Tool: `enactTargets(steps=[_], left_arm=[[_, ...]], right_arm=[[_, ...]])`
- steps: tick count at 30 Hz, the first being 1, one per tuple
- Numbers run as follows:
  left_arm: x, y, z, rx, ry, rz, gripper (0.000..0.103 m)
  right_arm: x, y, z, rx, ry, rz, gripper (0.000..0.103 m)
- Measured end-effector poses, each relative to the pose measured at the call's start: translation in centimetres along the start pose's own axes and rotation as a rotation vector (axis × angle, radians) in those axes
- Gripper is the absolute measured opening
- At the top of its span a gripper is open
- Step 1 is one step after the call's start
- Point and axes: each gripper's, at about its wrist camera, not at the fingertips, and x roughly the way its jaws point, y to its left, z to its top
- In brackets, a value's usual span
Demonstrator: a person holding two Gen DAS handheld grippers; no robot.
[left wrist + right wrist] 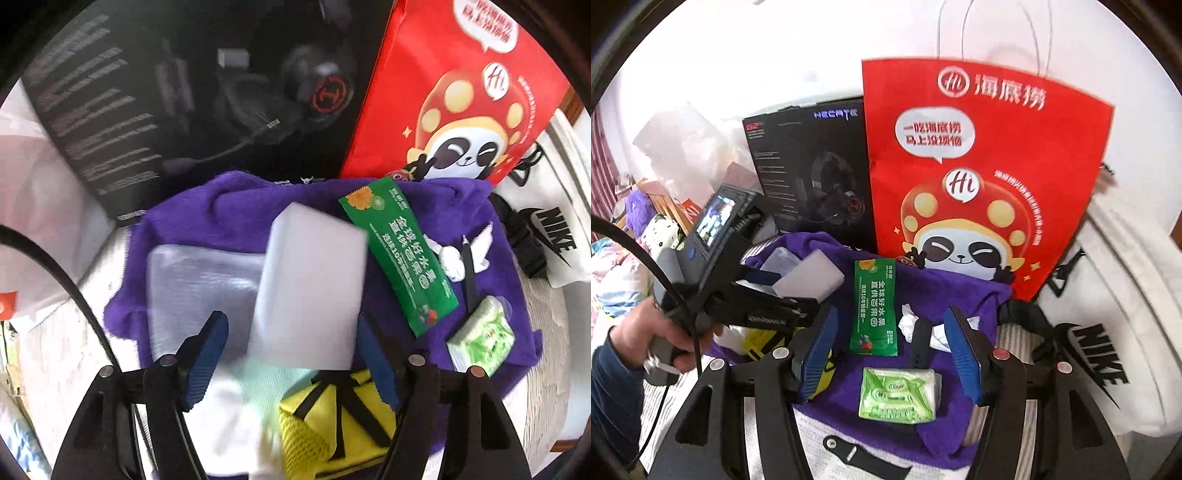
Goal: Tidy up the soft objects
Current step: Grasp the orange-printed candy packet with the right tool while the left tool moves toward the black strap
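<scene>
A purple towel [236,218] [960,291] lies spread on the bed. On it lie a green sachet [399,254] [874,306], a green tissue pack [480,336] [901,395], a crumpled white tissue [908,325], a clear pouch [199,280] and a yellow mesh pouch [332,421]. My left gripper [295,343] [775,284] has its fingers on either side of a white sponge block [310,288] [812,277], which looks blurred. My right gripper [890,347] is open and empty above the tissue pack.
A black headset box [184,92] [812,166] and a red paper bag [454,92] [979,177] stand behind the towel. A white Nike bag [557,236] [1108,332] lies to the right. A black strap [919,343] lies on the towel.
</scene>
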Motion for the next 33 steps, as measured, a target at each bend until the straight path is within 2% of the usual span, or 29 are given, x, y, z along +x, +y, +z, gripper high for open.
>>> enactTargets(steps=[4, 8, 11, 14, 18, 22, 27, 31, 32, 33], left_arm=[[-3.1, 0.4, -1.5, 0.003, -0.044, 0.025, 0.073], [-4.8, 0.6, -3.1, 0.005, -0.062, -0.016, 0.074], [-4.5, 1.2, -3.3, -0.001, -0.055, -0.024, 0.074], [-3.8, 1.4, -3.3, -0.010, -0.035, -0.070, 0.074], [-4.2, 1.0, -3.5, -0.007, -0.038, -0.067, 0.074], [-5.4, 1.2, -4.8, 0.019, -0.055, -0.040, 0.074], [-6.7, 1.4, -8.8, 0.020, -0.071, -0.067, 0.074], [-7.3, 0.0, -11.6, 0.069, -0.072, -0.076, 0.074], [-7.5, -0.5, -12.4, 0.088, -0.074, -0.078, 0.074], [-7.5, -0.8, -12.8, 0.098, -0.074, -0.083, 0.074]], right_arm=[[-1.8, 0.0, -2.4, 0.024, 0.012, 0.003, 0.065], [-2.9, 0.3, -6.3, 0.030, 0.061, -0.020, 0.066], [-3.3, 0.2, -9.3, 0.069, 0.101, -0.015, 0.066], [-3.5, 0.4, -11.8, 0.120, 0.135, 0.019, 0.066], [-4.0, 1.2, -14.4, 0.158, 0.158, 0.026, 0.066], [-4.3, 2.1, -16.3, 0.139, 0.169, 0.014, 0.066], [-2.8, 2.2, -18.7, 0.131, 0.240, -0.020, 0.066], [-2.4, 2.9, -20.5, 0.083, 0.275, -0.021, 0.066], [-2.3, 3.0, -20.8, 0.075, 0.280, -0.021, 0.067], [-2.3, 3.2, -21.2, 0.065, 0.280, -0.017, 0.072]])
